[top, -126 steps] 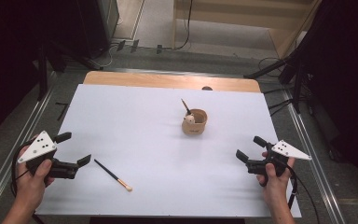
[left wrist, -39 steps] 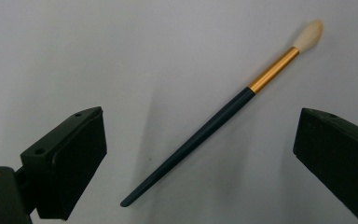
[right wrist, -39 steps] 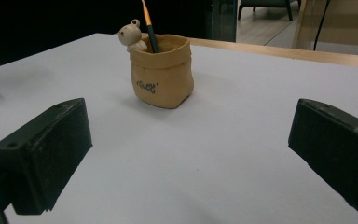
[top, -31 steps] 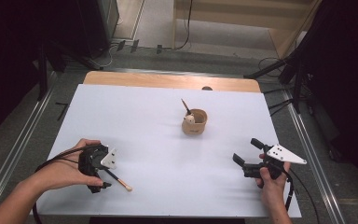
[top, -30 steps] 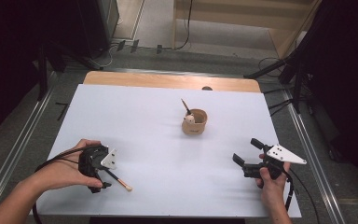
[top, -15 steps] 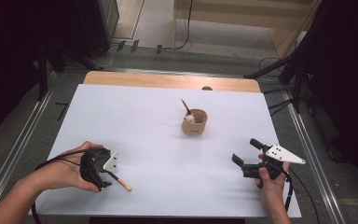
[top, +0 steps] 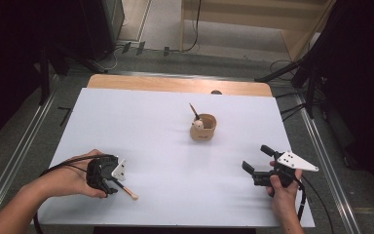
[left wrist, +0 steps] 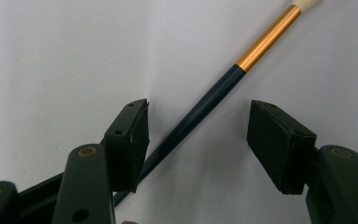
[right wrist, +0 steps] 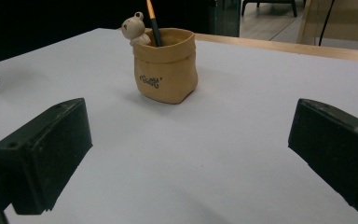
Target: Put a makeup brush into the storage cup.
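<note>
paintbrush: flat on white table, near-left corner. left gripper: pointed down over its dark handle, jaws just been closing, handle between, pads not pressing. right gripper: level, jaws wide, facing tan pen pot.

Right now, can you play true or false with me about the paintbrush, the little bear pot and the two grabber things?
1. The paintbrush lies on the table between the left gripper fingers. True; they have just been closing and do not squeeze it yet.
2. The pot is empty. False: another brush stands in it.
3. The right gripper holds the pot. False: its fingers are open, apart from the pot.
4. A small bear sits on the pot's rim. True.
5. The lying paintbrush has a gold band. True.
</note>
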The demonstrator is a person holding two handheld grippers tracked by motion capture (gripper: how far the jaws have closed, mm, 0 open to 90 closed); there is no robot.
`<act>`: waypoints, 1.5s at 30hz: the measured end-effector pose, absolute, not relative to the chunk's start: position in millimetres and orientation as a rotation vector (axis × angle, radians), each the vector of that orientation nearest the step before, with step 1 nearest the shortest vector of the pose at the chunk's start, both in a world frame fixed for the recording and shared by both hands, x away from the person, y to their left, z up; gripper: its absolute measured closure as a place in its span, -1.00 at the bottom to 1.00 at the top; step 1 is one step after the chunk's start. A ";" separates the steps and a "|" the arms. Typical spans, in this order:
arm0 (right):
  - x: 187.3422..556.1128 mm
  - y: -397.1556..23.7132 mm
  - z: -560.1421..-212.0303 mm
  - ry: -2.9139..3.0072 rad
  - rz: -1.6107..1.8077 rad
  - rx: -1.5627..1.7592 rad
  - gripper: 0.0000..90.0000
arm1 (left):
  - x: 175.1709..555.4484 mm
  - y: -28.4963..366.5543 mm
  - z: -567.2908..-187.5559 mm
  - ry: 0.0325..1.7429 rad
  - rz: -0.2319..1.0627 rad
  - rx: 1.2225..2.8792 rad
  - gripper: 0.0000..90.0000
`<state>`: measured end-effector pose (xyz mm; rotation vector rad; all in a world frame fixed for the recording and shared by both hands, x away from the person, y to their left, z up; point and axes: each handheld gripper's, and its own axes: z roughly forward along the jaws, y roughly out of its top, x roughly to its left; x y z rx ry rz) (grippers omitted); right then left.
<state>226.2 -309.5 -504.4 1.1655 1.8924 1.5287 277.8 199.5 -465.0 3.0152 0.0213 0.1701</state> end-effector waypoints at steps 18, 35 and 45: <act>226.4 -308.2 -505.6 1.897 1.529 1.166 -1.00 | 288.3 194.9 -466.1 0.011 0.023 3.053 0.11; 226.5 -308.5 -506.7 1.899 1.525 1.174 -1.00 | 290.3 192.2 -463.2 0.044 0.031 3.076 0.88; 226.6 -309.7 -506.8 1.896 1.524 1.172 -1.00 | 293.2 198.4 -456.6 0.127 0.046 3.015 0.88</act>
